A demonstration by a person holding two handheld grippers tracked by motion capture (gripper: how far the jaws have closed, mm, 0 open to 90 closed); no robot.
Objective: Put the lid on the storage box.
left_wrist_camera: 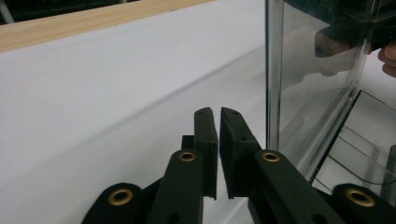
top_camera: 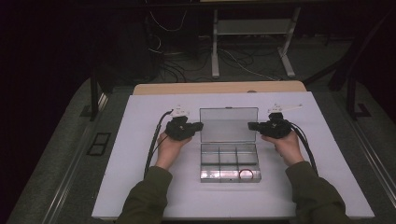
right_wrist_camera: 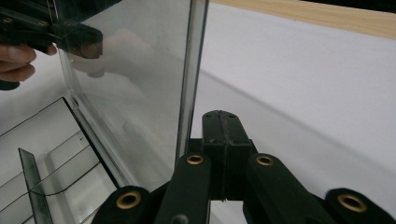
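Two grippers flanking an open clear box

One clear plastic compartment box (top_camera: pixel 229 161) at table centre, lid (top_camera: pixel 229 123) raised upright at 12 o'clock of the tray, red ring (top_camera: pixel 246 174) in the compartment at 5 o'clock. Left gripper (top_camera: pixel 198 126) at 9 o'clock of the lid, just beside its edge; jaws parted by a thin slit, nothing between them, seen in the left gripper view (left_wrist_camera: pixel 218 140). Right gripper (top_camera: pixel 252 125) at 3 o'clock of the lid, jaws pressed fully together and empty, seen in the right gripper view (right_wrist_camera: pixel 225 140). Underneath, white table (top_camera: pixel 140 186) with a wooden edge (top_camera: pixel 219 87) at 12 o'clock
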